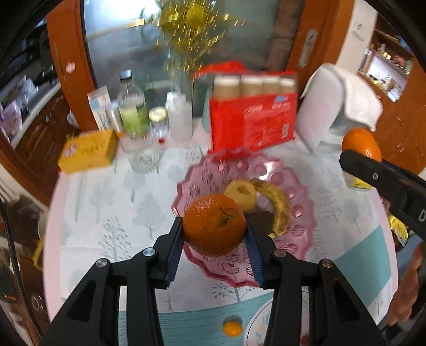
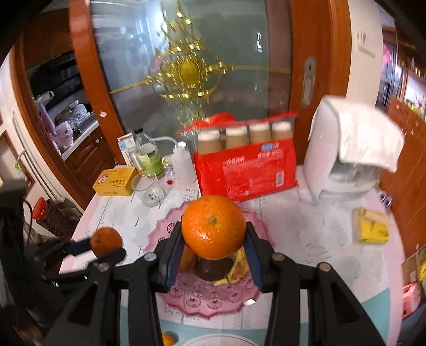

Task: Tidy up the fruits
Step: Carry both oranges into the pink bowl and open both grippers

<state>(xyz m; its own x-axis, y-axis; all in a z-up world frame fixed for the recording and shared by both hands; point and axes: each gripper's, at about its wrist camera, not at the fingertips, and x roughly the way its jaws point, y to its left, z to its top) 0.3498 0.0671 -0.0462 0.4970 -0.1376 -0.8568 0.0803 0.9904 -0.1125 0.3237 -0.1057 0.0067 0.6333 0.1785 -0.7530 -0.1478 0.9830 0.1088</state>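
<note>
Dimpled round oranges (image 1: 214,224) (image 2: 213,226), each hand-held gripper (image 1: 215,232) (image 2: 213,234) clamping 1, scalloped pink glass plate (image 1: 300,221) below

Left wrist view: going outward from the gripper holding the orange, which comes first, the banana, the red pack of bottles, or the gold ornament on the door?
From the left gripper, which grips an orange:
1. Banana, in the pink dish just beyond the orange, slightly right.
2. Red pack of bottles, standing behind the dish.
3. Gold ornament, up on the glass door, farthest.

Banana (image 1: 277,207) crowds plate (image 1: 300,234); left tablecloth (image 1: 111,213) open.
</note>
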